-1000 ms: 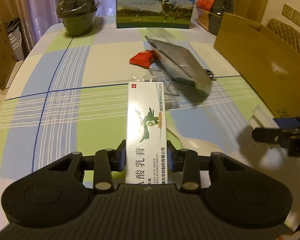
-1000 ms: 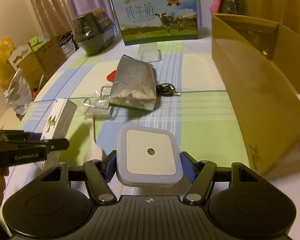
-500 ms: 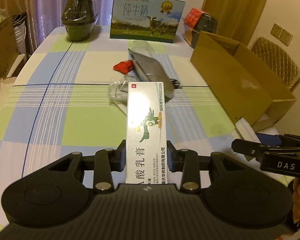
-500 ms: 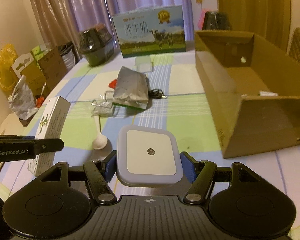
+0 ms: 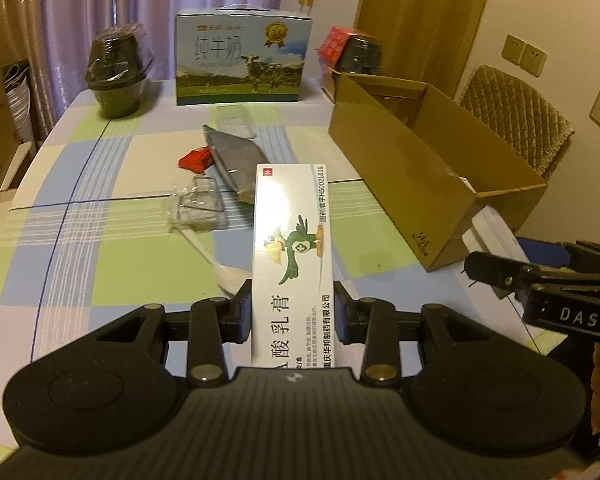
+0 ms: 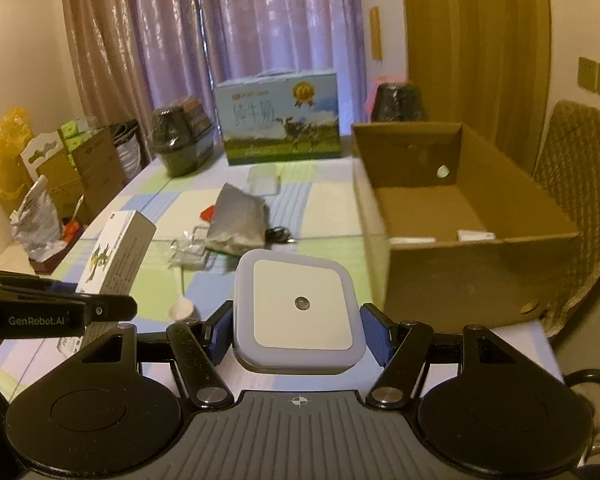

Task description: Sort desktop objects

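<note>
**Both claws are full and heading for the big box**

The table [image 5: 100, 248] has a cloth with blue, green and white squares. On its right side sits the big brown cardboard box [image 6: 472, 240], open at the top. It is nearly bare inside, with just a couple of small white things on the floor near its front wall.

At the back stands a milk carton box [image 5: 242, 62] with a cow on it. In the middle lie a silver bag [image 5: 236, 160], a small red packet [image 5: 196, 159], a clear wrapper [image 5: 196, 208] and a white spoon [image 5: 224, 270].

The left gripper [image 5: 292, 316] is pinching a long white medicine box [image 5: 292, 240] with a green bird on it. It is held up above the table, to the left of the brown box.

The right gripper [image 6: 298, 330] is pinching a square white night light [image 6: 298, 310], held up just in front of the brown box.

This looks like the carrying step. Next, each claw likely needs to go over the box's open top and let go. The long box may need turning so it fits.
</note>
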The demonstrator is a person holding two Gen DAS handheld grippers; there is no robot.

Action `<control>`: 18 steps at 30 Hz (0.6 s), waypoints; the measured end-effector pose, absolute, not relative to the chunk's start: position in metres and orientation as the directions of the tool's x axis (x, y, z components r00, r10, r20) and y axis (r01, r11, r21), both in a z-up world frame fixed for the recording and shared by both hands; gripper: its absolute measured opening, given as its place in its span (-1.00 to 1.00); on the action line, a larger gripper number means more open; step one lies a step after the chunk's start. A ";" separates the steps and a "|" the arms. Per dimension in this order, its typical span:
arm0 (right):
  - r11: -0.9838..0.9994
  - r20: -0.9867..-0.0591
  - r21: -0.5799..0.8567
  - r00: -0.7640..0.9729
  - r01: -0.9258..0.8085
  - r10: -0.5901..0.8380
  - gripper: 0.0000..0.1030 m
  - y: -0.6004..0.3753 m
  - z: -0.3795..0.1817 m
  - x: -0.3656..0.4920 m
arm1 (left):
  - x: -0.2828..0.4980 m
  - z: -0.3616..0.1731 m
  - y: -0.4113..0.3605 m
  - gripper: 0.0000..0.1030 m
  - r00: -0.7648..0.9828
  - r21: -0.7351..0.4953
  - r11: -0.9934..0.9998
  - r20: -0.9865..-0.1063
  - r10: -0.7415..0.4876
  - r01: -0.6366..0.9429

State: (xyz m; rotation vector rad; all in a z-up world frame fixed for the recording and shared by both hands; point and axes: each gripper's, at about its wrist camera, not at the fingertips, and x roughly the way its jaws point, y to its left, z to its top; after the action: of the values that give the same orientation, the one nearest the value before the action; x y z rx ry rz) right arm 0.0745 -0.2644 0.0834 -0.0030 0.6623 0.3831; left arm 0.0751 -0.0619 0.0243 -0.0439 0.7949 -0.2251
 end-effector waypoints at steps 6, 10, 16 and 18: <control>0.938 -0.586 0.130 0.738 -0.320 0.334 0.23 -0.281 0.087 0.075 | 0.075 0.027 -0.078 -0.36 0.674 -0.109 0.971 -0.703 -0.226 0.212; 0.942 -0.586 0.141 0.742 -0.304 0.326 0.23 -0.289 0.087 0.077 | 0.076 0.028 -0.081 -0.36 0.672 -0.106 0.970 -0.704 -0.230 0.220; 0.946 -0.585 0.150 0.746 -0.286 0.318 0.23 -0.298 0.087 0.079 | 0.078 0.026 -0.085 -0.36 0.667 -0.102 0.969 -0.709 -0.230 0.225; 0.947 -0.584 0.153 0.748 -0.281 0.316 0.23 -0.301 0.088 0.080 | 0.078 0.026 -0.087 -0.36 0.666 -0.100 0.968 -0.709 -0.231 0.228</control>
State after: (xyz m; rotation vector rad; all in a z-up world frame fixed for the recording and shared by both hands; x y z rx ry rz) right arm 0.0799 -0.3007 0.0878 0.0570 0.6485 0.3266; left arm 0.0779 -0.0869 0.0265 -0.0031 0.8005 -0.2589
